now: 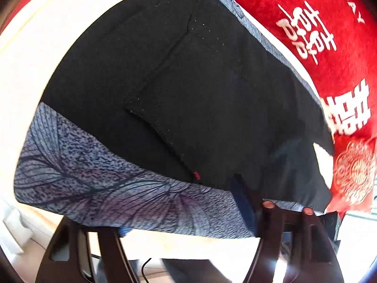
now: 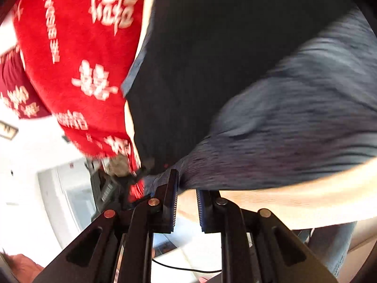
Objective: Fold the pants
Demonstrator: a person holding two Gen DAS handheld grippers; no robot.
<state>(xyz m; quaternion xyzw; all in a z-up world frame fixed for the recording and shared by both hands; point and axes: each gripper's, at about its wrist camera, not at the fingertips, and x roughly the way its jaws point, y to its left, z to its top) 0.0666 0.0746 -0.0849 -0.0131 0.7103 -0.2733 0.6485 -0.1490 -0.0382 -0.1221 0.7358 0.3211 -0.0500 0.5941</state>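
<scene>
Here, line by line:

Pants (image 1: 188,89): black, spread flat on a pale table (image 1: 26,70); in the left wrist view a stitched back pocket (image 1: 186,99) faces up, with a small red tab at its near corner.

Patterned cloth (image 1: 99,181): grey-blue with a dark leaf print, showing along the near edge of the pants and again as a thin strip at their far right edge; I cannot tell if it is part of the pants or a separate piece.

Red cloth (image 1: 313,30): plush, with white characters, on the far right in the left view, just beside the pants.

Left claw (image 1: 179,224): its fingers stand apart, with the patterned near edge lying over and between them; the right finger's blue pad (image 1: 242,202) touches that edge. A firm pinch is not shown.

Right claw (image 2: 186,200): the jaws are close together with a narrow gap; the left fingertip touches the blurred patterned cloth, which lies just beyond the tips. No cloth is visible in the gap.

Pants, right view (image 2: 212,47): dark, beyond the claw, with the red cloth (image 2: 77,47) to their left.
</scene>
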